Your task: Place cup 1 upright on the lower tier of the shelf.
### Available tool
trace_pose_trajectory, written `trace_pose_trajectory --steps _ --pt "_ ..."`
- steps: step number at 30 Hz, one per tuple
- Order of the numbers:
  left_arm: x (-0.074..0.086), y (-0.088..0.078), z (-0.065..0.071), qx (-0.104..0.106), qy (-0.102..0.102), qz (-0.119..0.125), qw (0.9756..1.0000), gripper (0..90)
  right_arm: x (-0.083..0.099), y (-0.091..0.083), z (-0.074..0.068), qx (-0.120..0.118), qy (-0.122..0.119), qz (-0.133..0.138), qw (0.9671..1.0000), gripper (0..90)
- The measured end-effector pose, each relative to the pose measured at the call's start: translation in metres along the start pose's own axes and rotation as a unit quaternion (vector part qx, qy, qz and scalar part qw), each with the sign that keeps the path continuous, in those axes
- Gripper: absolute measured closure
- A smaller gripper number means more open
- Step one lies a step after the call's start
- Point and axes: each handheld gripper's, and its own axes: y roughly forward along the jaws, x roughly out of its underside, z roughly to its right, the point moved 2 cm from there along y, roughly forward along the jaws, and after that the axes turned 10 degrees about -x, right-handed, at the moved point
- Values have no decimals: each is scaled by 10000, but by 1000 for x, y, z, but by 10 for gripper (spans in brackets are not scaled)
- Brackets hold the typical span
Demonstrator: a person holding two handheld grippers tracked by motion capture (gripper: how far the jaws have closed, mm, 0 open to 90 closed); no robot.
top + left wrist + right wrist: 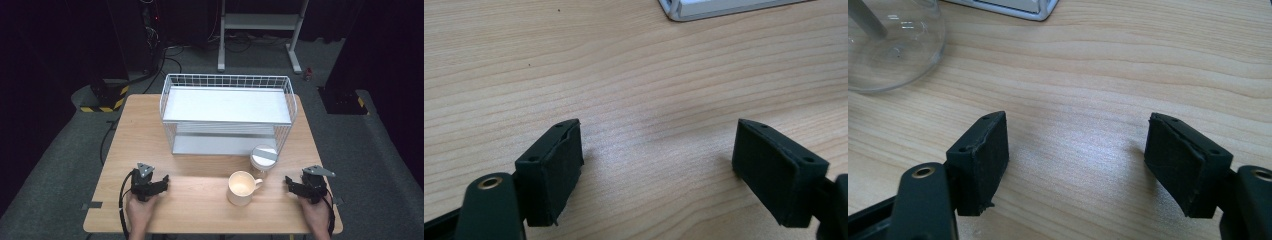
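Note:
My left gripper [159, 182] rests low over the wooden table [200, 200] near its front left, held by a hand. In the left gripper view its jaws [659, 145] stand open over bare wood with nothing between them. My right gripper [294, 185] sits near the front right, also in a hand. The right gripper view has it [1078, 137] open above bare wood. A cream mug [242, 188] stands between the two grippers, handle to the right. Just behind it is a clear glass jar [262, 159] with a pale lid, whose base [893, 45] lies ahead-left of the right jaws.
A white wire basket shelf [227, 80] stands at the middle back of the table, and its base corner [684, 12] lies ahead of the left jaws. Black cables trail from both grippers. Dark floor, a white stand and cables lie beyond the table.

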Motion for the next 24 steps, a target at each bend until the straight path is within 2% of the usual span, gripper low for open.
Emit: trace_pose_trajectory --steps 24 --pt "0 0 0 -4 -13 -4 10000 204 0 0 -1 -7 43 -13 10000 237"
